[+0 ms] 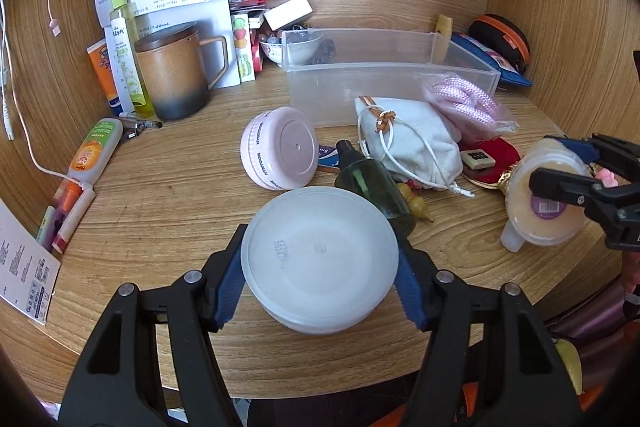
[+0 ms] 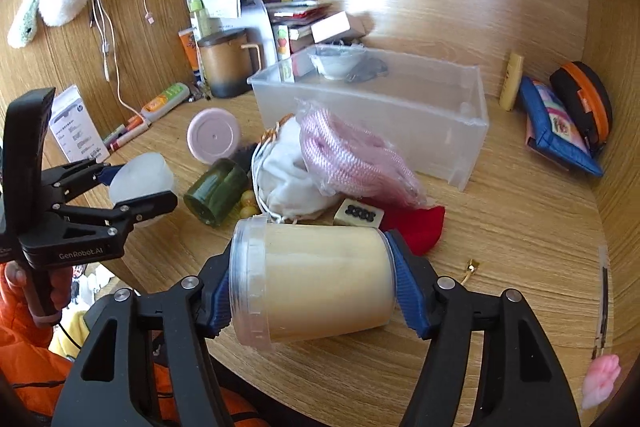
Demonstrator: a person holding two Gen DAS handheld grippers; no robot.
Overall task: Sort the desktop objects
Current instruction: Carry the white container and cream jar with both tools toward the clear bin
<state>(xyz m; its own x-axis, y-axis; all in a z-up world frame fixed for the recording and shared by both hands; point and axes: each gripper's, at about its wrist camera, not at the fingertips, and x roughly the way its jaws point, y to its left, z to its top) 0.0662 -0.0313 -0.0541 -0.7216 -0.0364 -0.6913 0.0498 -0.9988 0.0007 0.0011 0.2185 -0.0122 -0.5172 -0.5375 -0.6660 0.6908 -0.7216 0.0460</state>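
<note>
"GenRobot.AI" printed on my left gripper (image 2: 136, 187), it clamps a frosted white tub (image 1: 320, 259) above the desk's (image 1: 160, 187) front edge, my right gripper (image 2: 312, 291) grips a cream-filled jar (image 2: 316, 287) sideways near the front edge, pink "MOOLAN" case (image 1: 280, 153) mid-desk

You are looking at a wood-grain desk top (image 1: 168, 187) closed in by matching wooden walls. On it, toward the back, stands a clear rectangular plastic bin (image 1: 384, 83), and to its left a brown ceramic mug with a dark base (image 1: 176, 75) beside a yellow-green spray bottle (image 1: 128, 55). In front of the bin lies a round pink plastic case tipped on its edge (image 1: 280, 153), a dark green glass bottle on its side (image 1: 372, 189), a white drawstring cloth pouch (image 1: 412, 143) and a cream mahjong tile (image 2: 359, 213). Near the left wall lies a white tube with an orange label (image 1: 94, 151). At the right wall lean a blue zip pouch (image 2: 558, 125) and a black-and-orange case (image 2: 584, 103).
</note>
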